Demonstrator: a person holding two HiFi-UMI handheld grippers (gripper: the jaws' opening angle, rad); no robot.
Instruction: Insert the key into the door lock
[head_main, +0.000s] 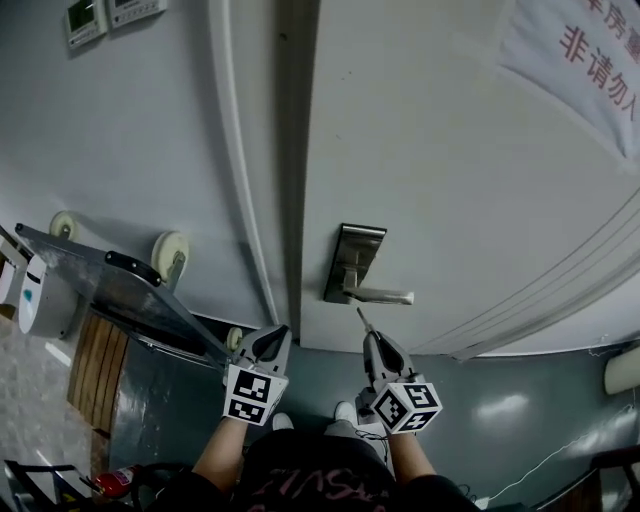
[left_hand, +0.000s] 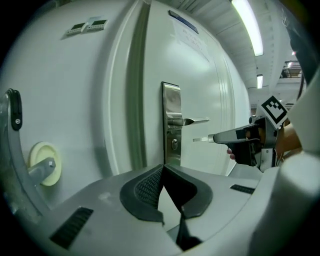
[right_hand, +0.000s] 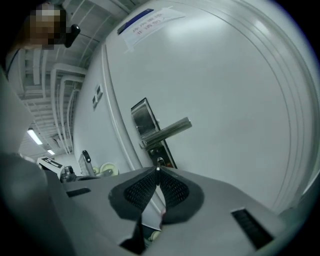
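A white door (head_main: 450, 160) carries a steel lock plate (head_main: 352, 262) with a lever handle (head_main: 382, 296). The keyhole (left_hand: 174, 144) sits under the handle on the plate. My right gripper (head_main: 369, 336) is shut on a small metal key (head_main: 361, 318), held just below the handle and short of the door. In the right gripper view the key (right_hand: 158, 171) stands edge-on between the pads, lined up close under the keyhole (right_hand: 159, 161). In the left gripper view the key (left_hand: 202, 139) points at the plate with a gap between them. My left gripper (head_main: 272, 340) hangs left of the lock, shut and empty.
A folded platform trolley (head_main: 120, 285) with pale wheels (head_main: 170, 250) leans on the wall left of the door frame. A paper notice (head_main: 590, 50) is stuck on the door's upper right. Wall switches (head_main: 85, 18) sit at the top left. A red extinguisher (head_main: 115, 482) lies at the floor.
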